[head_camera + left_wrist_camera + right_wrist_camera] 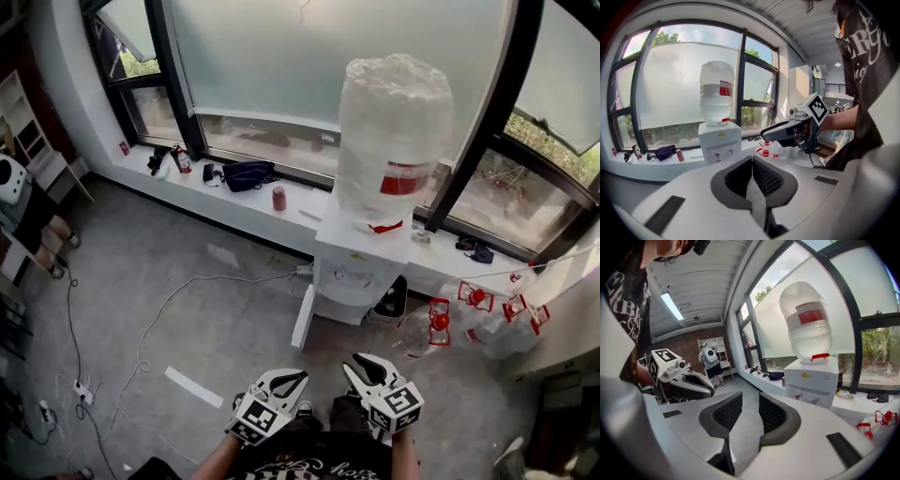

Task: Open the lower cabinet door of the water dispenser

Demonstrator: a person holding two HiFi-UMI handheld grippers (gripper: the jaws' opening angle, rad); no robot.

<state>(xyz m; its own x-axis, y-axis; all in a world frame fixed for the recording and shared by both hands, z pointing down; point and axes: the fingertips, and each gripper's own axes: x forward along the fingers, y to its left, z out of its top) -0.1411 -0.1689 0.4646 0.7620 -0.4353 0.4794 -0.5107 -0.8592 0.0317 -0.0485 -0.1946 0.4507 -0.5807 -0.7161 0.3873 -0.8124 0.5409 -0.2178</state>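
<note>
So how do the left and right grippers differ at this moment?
The left gripper has its fingers closed tip to tip, while the right gripper has its fingers apart with a clear gap. In the head view the right gripper reaches slightly further forward than the left gripper. Both are empty, point toward the water dispenser and are well short of it.

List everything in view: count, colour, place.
water dispenser: one, white, against the window sill
water bottle: one, clear, red label, atop the dispenser
bottles: several, clear, red caps, floor right of dispenser
bag: one, dark, on the sill
cup: one, red, sill, right of the bag
power strip: one, white, floor at left
person: one, dark shorts, far left
left gripper: one, white and grey, bottom centre, jaws shut, empty
right gripper: one, white and grey, beside it, jaws apart, empty
</note>
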